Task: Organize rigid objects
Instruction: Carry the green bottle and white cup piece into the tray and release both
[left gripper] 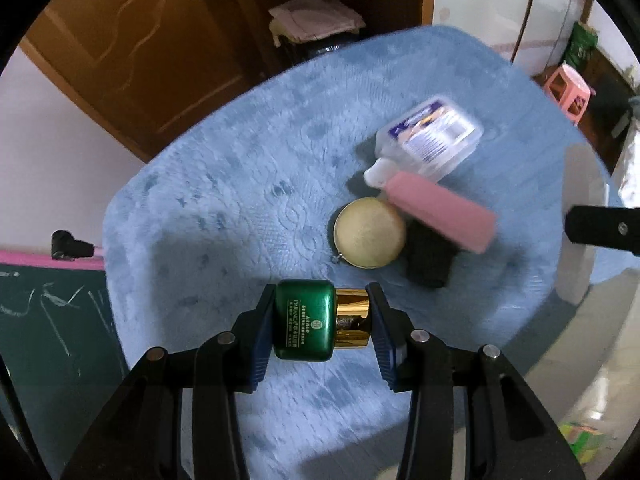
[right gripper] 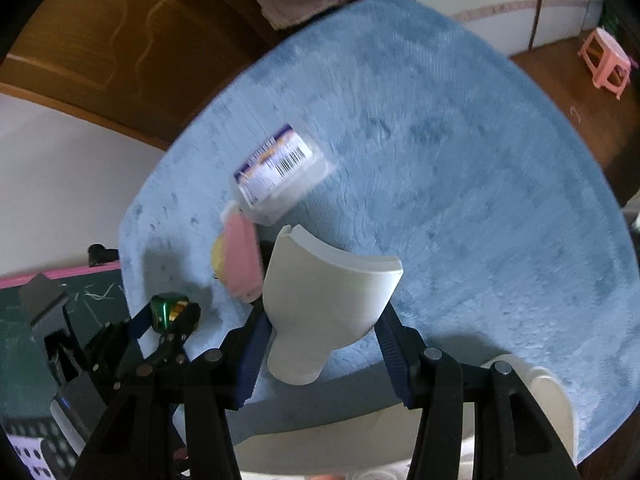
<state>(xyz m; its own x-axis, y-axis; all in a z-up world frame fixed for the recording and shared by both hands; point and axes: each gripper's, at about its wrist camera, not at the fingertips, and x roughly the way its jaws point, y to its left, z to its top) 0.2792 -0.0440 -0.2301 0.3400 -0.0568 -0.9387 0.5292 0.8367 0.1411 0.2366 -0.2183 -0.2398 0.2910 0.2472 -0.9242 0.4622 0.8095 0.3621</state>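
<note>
My left gripper is shut on a green bottle with a gold cap, held sideways above the blue fleece-covered table. It also shows at the left of the right wrist view. My right gripper is shut on a white curved plastic piece, held above the table's near edge. On the table lie a clear plastic box with a blue label, a pink block, a round yellowish tin and a black object, bunched together.
A wooden cabinet stands behind the table with folded cloths on a shelf. A pink stool stands at the far right. A green chalkboard surface lies left of the table. A white rounded object sits below the table's near edge.
</note>
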